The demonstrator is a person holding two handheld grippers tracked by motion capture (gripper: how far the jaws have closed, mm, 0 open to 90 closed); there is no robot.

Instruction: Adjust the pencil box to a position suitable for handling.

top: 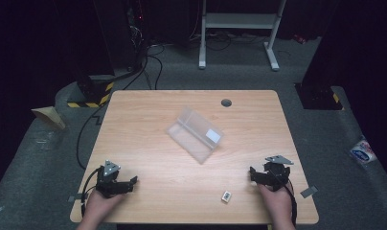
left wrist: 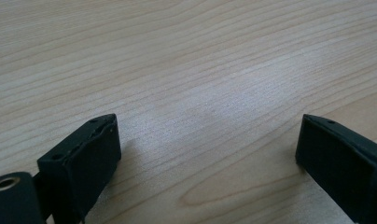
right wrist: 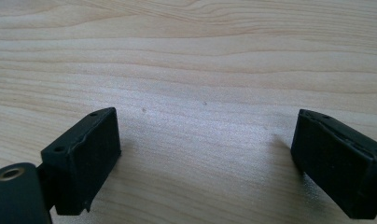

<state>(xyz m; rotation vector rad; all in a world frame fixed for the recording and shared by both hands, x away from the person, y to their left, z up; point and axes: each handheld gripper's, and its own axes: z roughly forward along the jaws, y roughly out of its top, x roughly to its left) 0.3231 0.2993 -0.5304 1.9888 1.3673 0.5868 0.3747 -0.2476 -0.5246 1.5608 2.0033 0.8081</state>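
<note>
Near edge of the wooden surface (top: 148,143): left claw (top: 127,184) held in a hand (top: 98,206) at the near left corner, resting low on the wood, jaws spread wide, nothing between them. Confirmed in the left gripper view — left claw (left wrist: 207,149) over bare wood grain, both black pads clear of any object. Grey three-cornered plate seen on top of the claw body, cable trailing off toward the surface edge.

Right claw (top: 255,175) held in the other hand (top: 278,203) at the near right corner, likewise low on the wood, jaws spread wide and empty. Confirmed in the right gripper view — right claw (right wrist: 205,149) above bare grain, pads well apart.

Small white box (top: 226,196) lying flat near the front edge, left of the right claw, near it but not touching.

Farther in, about mid-surface: clear plastic case (top: 195,134), lying open at a diagonal, a white label on its right half. Well apart from both claws and from the small white box.

At the far edge: round grey cable port (top: 226,102) set into the wood.

Beyond the surface: grey carpeted floor (top: 325,139), white frame legs (top: 273,48), black cables.
</note>
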